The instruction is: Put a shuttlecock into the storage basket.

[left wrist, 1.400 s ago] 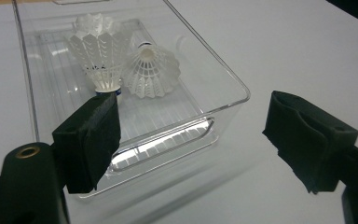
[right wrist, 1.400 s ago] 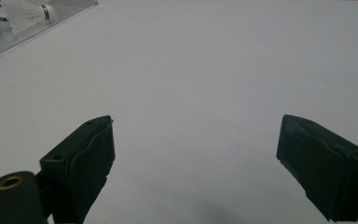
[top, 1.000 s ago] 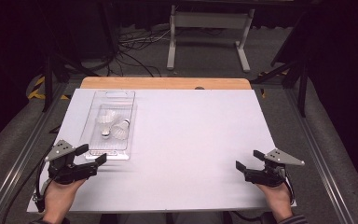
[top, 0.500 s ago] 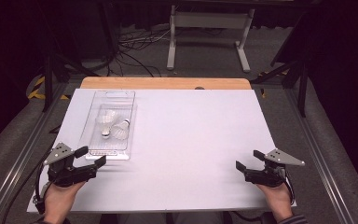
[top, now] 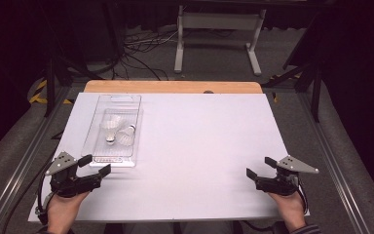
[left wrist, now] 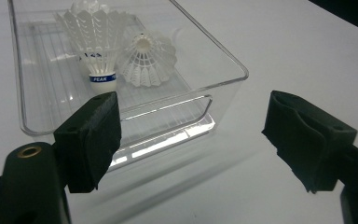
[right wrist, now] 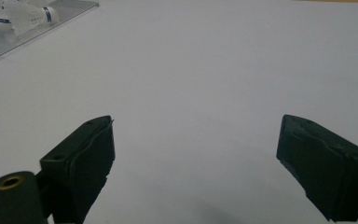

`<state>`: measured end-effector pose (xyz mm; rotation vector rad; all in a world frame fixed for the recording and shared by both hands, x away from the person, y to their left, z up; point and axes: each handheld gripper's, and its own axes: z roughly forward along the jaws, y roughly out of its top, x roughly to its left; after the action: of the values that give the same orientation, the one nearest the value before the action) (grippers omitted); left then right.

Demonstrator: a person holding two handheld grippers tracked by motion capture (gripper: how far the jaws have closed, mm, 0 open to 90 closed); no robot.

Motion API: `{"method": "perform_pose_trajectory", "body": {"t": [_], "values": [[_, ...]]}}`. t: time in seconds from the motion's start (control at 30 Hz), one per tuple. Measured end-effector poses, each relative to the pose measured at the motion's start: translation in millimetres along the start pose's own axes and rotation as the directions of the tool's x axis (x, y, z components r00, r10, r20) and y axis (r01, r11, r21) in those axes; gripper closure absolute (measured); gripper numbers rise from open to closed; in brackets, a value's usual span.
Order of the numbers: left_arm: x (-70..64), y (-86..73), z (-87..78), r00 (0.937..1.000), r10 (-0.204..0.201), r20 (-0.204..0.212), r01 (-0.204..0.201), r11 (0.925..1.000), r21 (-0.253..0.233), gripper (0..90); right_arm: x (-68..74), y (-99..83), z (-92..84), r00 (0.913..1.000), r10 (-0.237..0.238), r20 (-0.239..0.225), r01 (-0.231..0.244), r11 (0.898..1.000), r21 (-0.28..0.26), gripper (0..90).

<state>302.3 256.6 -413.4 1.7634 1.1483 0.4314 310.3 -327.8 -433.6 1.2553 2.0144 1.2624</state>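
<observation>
Two shuttlecocks [top: 118,132] lie touching inside the clear tray [top: 91,146] at the table's left, so the left gripper [top: 96,166], jaws spread and empty, sits just beside its near end, while the right gripper [top: 258,167], likewise released, rests well apart.

We are reading "PEAR" in white on the blue band [left wrist: 102,78] circling the cork of the upright shuttlecock [left wrist: 95,39], just beyond the nearer jaw in the left gripper view; small dark print above it is staying illegible.
</observation>
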Motion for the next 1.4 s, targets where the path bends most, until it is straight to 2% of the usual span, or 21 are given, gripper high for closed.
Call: {"method": "perform_pose_trajectory", "body": {"t": [0.23,0.73,0.93,1.23,1.4], "values": [[1.5,-3.4,1.4,0.9998,-0.018,0.012,0.018,0.9998,0.008,19.7,0.3,0.0,-0.6,1.0,0.001,-0.001,-0.001,1.0,-0.003,11.7],[5.5,-10.2,4.4,0.9998,-0.02,0.007,0.02,0.9995,0.024,19.6,1.9,0.1,-2.0,1.0,-0.001,-0.007,0.0,1.0,-0.009,11.7],[8.7,-12.8,4.7,0.9991,-0.039,0.016,0.039,0.9989,0.028,19.4,2.5,0.1,-2.2,1.0,0.0,-0.009,0.0,1.0,-0.01,11.7],[12.5,-15.1,5.7,0.9986,-0.054,-0.001,0.054,0.9983,0.025,19.0,2.9,-0.2,-2.9,0.9999,-0.002,-0.012,0.002,1.0,-0.011,11.7],[13.2,-16.0,6.2,0.9986,-0.052,-0.001,0.052,0.9978,0.042,18.8,4.1,-0.5,-3.6,0.9998,-0.005,-0.018,0.005,1.0,-0.01,11.6]]}}
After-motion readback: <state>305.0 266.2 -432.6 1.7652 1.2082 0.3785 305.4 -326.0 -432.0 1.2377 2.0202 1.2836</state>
